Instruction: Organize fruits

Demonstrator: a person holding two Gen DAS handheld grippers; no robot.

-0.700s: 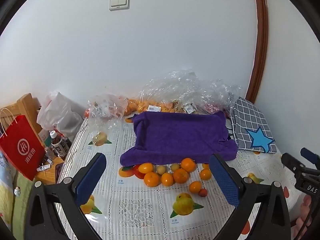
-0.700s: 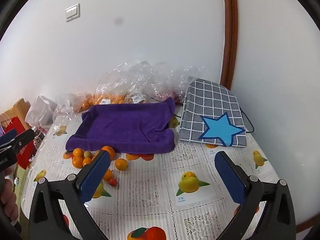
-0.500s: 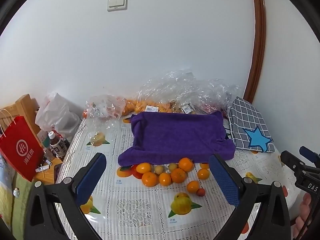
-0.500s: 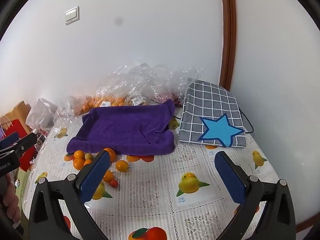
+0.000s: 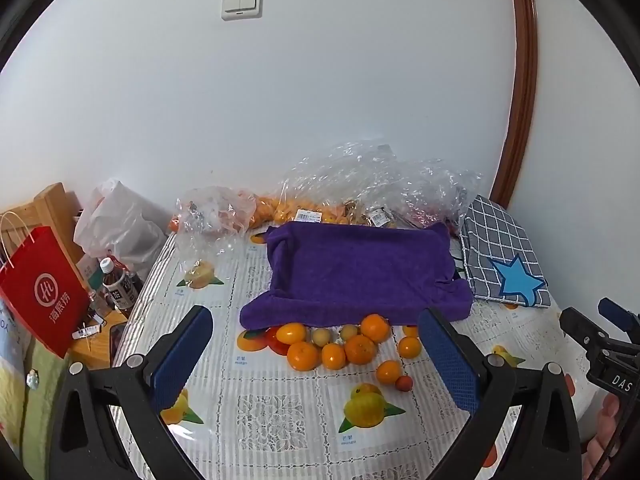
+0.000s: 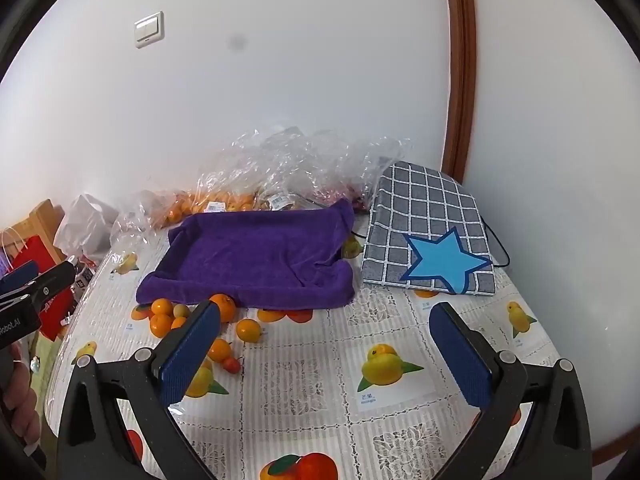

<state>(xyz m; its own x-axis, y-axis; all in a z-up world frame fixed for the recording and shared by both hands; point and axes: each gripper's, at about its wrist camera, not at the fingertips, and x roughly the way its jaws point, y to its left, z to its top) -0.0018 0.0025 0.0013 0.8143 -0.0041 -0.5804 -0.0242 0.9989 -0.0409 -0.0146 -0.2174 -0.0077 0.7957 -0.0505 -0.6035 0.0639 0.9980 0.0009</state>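
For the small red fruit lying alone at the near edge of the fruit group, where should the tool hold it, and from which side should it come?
Grip the small red fruit across its round middle, coming from above and the near side. It is the nearest fruit, with bare tablecloth in front; an orange sits close behind on its left, so keep one finger out of that gap. The left tool is already wide open.

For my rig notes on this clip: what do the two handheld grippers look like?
Both match: the left gripper and right gripper have black plastic frames with silver screws and two fingers faced with textured blue pads. Seen from the other camera, each body carries partly cut-off white lettering. No sleeves or cables show.
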